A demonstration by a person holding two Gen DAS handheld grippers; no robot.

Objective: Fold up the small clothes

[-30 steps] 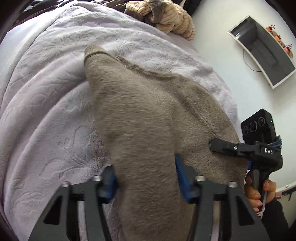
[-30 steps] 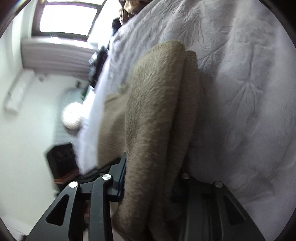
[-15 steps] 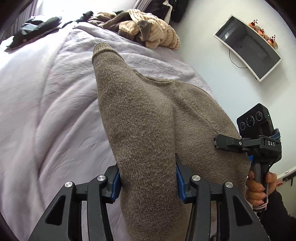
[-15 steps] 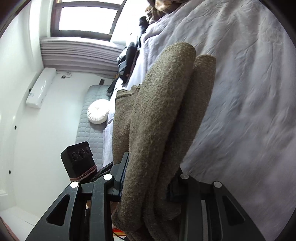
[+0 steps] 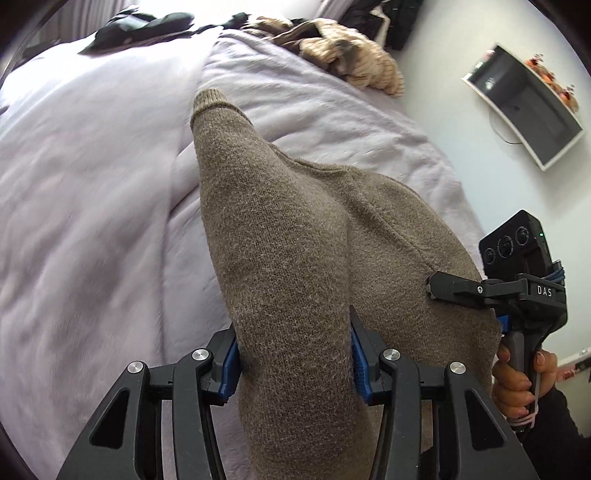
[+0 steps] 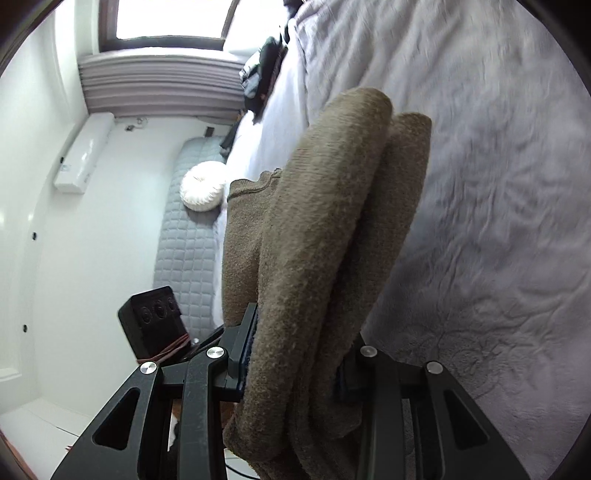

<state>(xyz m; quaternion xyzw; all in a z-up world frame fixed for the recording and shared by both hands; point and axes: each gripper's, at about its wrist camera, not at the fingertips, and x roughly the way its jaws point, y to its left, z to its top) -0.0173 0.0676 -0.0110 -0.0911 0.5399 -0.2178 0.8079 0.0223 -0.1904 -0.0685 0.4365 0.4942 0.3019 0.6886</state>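
Observation:
A brown knitted sweater (image 5: 303, 236) hangs stretched between my two grippers above a lilac bedspread (image 5: 92, 192). My left gripper (image 5: 293, 363) is shut on a thick fold of it, blue pads pressing both sides. One sleeve cuff points away from me toward the bed. In the left wrist view my right gripper (image 5: 430, 288), held by a hand, pinches the sweater's right edge. In the right wrist view my right gripper (image 6: 295, 365) is shut on bunched layers of the sweater (image 6: 332, 221), which droops past the fingers. The left gripper's camera block (image 6: 153, 321) shows at lower left.
A heap of striped beige and dark clothes (image 5: 347, 59) lies at the far end of the bed, with black garments (image 5: 144, 29) to its left. A wall-mounted screen (image 5: 524, 99) hangs on the right. A window, a grey padded headboard (image 6: 184, 236) and a round white cushion (image 6: 202, 186) show in the right wrist view.
Both grippers have drawn back and risen a little with the sweater still held, so more of the bed, the far clothes heap and the room show. The grips look the same.

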